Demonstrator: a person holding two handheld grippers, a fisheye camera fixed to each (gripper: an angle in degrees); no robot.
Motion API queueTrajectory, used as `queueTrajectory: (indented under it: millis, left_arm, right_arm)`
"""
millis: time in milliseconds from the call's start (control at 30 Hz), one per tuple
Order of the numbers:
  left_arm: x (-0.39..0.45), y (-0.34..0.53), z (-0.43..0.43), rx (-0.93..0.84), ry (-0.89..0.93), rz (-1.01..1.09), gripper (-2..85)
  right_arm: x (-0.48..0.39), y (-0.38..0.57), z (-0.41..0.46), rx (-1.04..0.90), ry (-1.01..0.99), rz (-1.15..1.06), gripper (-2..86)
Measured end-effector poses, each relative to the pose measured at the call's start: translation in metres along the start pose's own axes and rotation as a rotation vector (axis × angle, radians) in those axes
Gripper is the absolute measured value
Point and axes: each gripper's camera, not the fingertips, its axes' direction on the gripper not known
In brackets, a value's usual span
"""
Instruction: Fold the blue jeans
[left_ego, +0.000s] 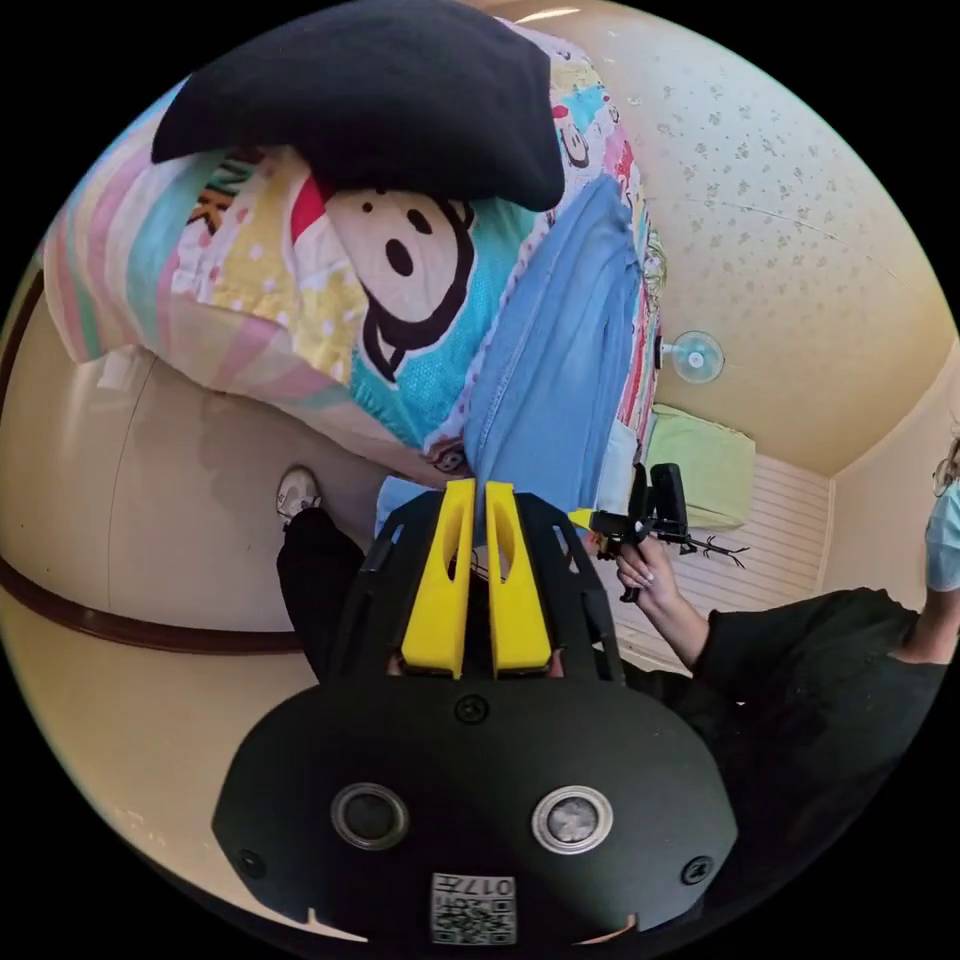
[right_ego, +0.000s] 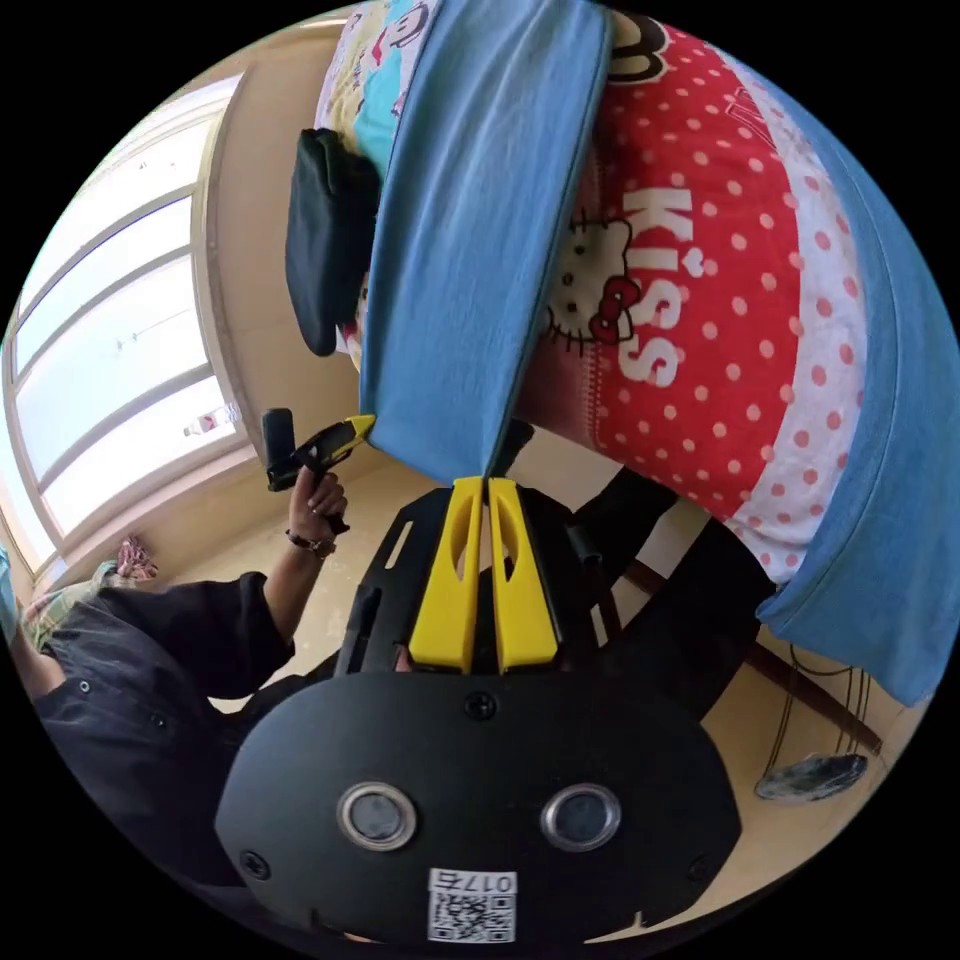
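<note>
The bed, spread with a patchwork cartoon-print cotton sheet (left_ego: 300, 300), carries the long blue denim jeans (left_ego: 560, 370), which lie stretched along it and reach the mattress edge. In the left gripper view a black cushion-like bundle (left_ego: 380, 90) sits on the sheet beside the jeans, and a pale glossy floor (left_ego: 140, 520) lies open beside the bed; a small wall fan (left_ego: 696, 357) and a green cloth (left_ego: 705, 465) show farther off. The right gripper view adds a red polka-dot panel of the sheet (right_ego: 700, 320), a second blue cloth (right_ego: 880, 480) draped at the bed's corner, and tall bright windows (right_ego: 110, 350).

The left gripper (left_ego: 478, 487) has its yellow jaws clenched on the jeans' hem at the bed's edge. The right gripper (right_ego: 482, 482) likewise pinches the hem between nearly closed jaws. Each view catches the other gripper held in the person's hand (left_ego: 640, 565), near the same edge.
</note>
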Motion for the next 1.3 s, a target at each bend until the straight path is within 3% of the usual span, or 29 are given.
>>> queueTrajectory:
  millis: [200,300,467,600,667,900,1000,1100,1167,1200,1300]
  left_arm:
    - [-0.029,0.014,-0.008,0.050,-0.140,-0.086,-0.8]
    - [-0.015,0.027,-0.018,0.118,-0.163,-0.072,-0.7]
    - [0.030,0.030,0.017,0.027,-0.121,0.039,-0.6]
    - [0.079,0.026,0.081,-0.095,-0.009,0.157,0.0]
    - [0.102,0.024,0.111,-0.145,0.038,0.209,1.0]
    - [0.220,0.015,0.201,-0.327,0.213,0.377,11.2]
    - [0.262,0.012,0.240,-0.420,0.171,0.401,18.5]
    - [0.289,0.008,0.279,-0.542,0.081,0.390,20.4]
    - [0.294,0.006,0.298,-0.635,0.013,0.343,16.5]
    - [0.292,0.006,0.306,-0.682,-0.041,0.302,9.0]
    - [0.287,0.009,0.291,-0.641,-0.020,0.269,0.4]
  right_arm:
    - [0.021,0.009,-0.010,0.040,-0.091,0.011,6.4]
    - [0.034,0.033,-0.059,0.146,0.056,0.060,7.8]
    - [0.088,0.090,-0.157,0.351,0.419,0.213,9.5]
    - [0.141,0.106,-0.173,0.324,0.478,0.284,11.5]
    - [0.169,0.098,-0.155,0.207,0.536,0.308,11.8]
    - [0.142,0.102,-0.154,0.165,0.485,0.218,4.5]
    - [0.104,0.112,-0.168,0.200,0.382,0.096,3.8]
    - [0.064,0.114,-0.178,0.245,0.175,-0.065,3.5]
    - [0.045,0.108,-0.177,0.239,0.044,-0.141,3.6]
    - [0.041,0.106,-0.177,0.233,0.019,-0.159,3.6]
    - [0.033,0.094,-0.173,0.120,0.012,-0.245,4.1]
